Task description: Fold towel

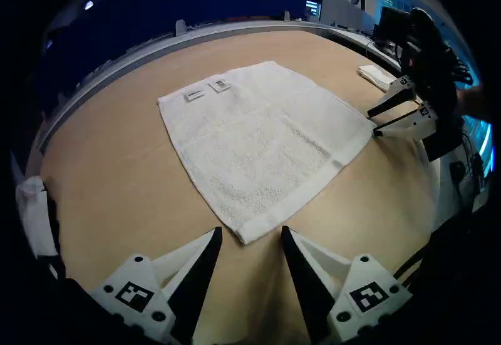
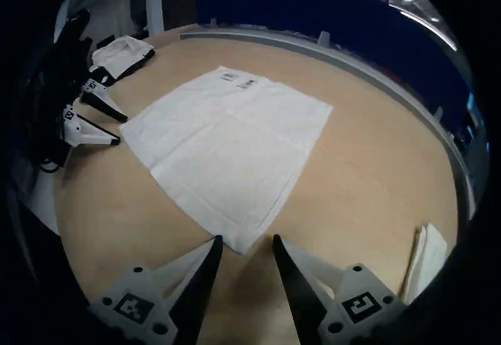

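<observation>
A white towel [image 1: 263, 144] [image 2: 232, 151] lies spread flat on the wooden table [image 1: 113, 176] [image 2: 376, 176], with two small labels near its far edge. My left gripper [image 1: 250, 232] is open, and the towel's near corner lies just between its fingertips. My right gripper [image 2: 247, 240] is open too, its fingertips on either side of another corner of the towel. In the left gripper view the right gripper [image 1: 372, 124] shows at the towel's right corner, held by a hand. The left gripper [image 2: 121, 130] appears at the towel's left corner in the right gripper view.
A folded white cloth [image 1: 376, 76] [image 2: 426, 257] lies near the table's edge beside the right gripper. Another white cloth [image 1: 34, 213] [image 2: 122, 54] lies by the left gripper's side. A blue partition [image 1: 188, 0] [image 2: 325, 13] runs along the table's far curved edge.
</observation>
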A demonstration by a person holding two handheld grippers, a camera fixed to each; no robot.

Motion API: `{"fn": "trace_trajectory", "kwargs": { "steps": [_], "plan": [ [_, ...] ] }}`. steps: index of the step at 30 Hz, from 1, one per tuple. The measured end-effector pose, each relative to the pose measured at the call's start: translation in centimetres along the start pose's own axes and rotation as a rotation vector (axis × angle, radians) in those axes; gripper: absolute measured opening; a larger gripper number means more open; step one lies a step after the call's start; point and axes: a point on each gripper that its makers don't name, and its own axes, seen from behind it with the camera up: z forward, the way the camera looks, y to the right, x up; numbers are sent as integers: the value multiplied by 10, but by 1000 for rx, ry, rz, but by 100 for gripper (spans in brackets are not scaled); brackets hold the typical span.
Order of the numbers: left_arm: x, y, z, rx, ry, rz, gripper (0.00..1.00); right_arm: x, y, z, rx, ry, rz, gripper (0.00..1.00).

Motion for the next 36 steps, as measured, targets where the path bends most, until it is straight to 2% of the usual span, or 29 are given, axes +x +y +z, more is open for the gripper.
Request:
{"fn": "trace_trajectory", "kwargs": {
  "steps": [4,12,14,16,18,25,30,36],
  "plan": [
    [0,-1,1,5,-1,7,64,-1,-3,-1,17,-3,3,52],
    [0,-7,3,18,-5,1,50,0,-7,-2,32,-6,-3,31],
    [0,-8,4,22,-6,2,43,0,-8,-2,31,-8,1,27],
    [1,-10,5,29,-7,2,25,1,-8,-2,28,-9,5,25],
    [1,-10,5,37,-9,2,19,1,-7,-1,24,-11,10,22],
    [1,-8,4,36,-13,-24,12,8,-3,-2,4,6,18,6],
    [2,-10,2,38,-12,-49,12,9,-2,-3,10,6,24,5],
    [8,-12,-1,44,0,-48,11,17,-3,-6,16,27,28,5]
  ]
}}
